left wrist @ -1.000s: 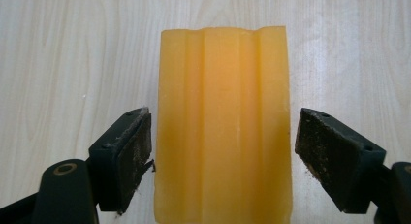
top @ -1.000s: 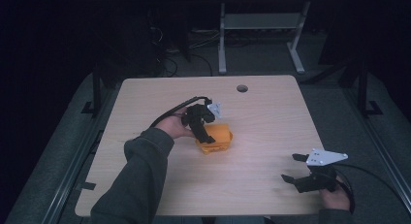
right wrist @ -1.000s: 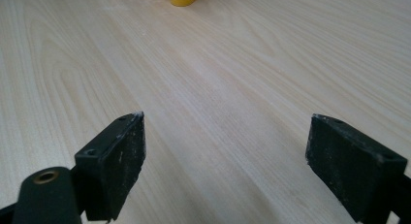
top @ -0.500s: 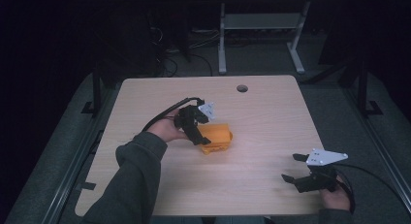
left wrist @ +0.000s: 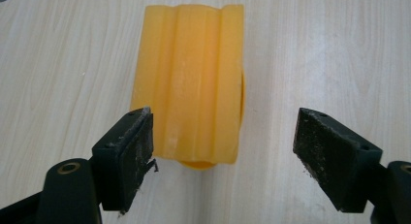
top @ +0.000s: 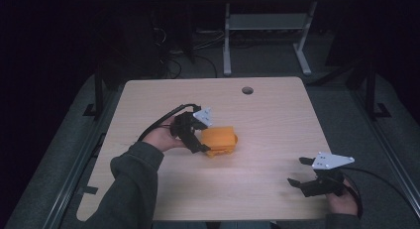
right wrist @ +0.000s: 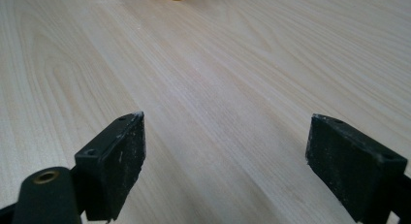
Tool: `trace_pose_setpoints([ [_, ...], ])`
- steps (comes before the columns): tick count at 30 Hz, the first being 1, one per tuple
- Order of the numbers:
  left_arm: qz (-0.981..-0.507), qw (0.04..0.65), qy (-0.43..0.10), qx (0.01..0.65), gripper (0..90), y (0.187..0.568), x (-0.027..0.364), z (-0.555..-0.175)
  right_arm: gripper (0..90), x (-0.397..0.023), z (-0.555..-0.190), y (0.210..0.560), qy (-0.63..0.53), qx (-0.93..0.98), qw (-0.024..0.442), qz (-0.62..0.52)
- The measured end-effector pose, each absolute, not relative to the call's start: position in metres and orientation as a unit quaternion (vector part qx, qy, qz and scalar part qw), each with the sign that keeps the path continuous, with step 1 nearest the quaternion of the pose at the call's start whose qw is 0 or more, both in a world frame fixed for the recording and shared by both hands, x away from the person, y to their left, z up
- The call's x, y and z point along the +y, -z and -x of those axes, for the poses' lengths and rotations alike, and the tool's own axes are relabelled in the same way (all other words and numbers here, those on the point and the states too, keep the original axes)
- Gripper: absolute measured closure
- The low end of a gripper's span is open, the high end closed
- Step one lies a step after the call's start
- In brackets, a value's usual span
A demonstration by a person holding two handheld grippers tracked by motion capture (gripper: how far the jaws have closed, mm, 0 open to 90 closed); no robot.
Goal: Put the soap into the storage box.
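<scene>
My left tongs (left wrist: 223, 136) gape wide, the ridged orange block (left wrist: 191, 78) lying between them on the surface (left wrist: 339, 49), nearer one pad. My right tongs (right wrist: 225, 156) hang open too, well apart from it, over bare wood.

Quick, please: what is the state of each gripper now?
Left gripper: open, holding nothing, at the orange block.
Right gripper: open, holding nothing.
</scene>
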State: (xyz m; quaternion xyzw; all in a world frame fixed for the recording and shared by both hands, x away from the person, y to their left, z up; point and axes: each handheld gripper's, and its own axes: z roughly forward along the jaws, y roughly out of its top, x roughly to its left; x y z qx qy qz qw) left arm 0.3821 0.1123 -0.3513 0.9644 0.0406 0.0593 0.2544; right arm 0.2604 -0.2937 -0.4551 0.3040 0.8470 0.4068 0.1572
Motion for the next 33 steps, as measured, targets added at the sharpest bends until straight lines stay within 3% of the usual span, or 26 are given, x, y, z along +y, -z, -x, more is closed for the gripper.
trace_pose_setpoints([
  [33, -0.955, 0.279, -0.073, 0.061, 20.8, 0.355, 0.161, -0.340, 13.7, -0.296, -0.259, 0.454, -0.390, 0.846, 0.171, -0.320],
])
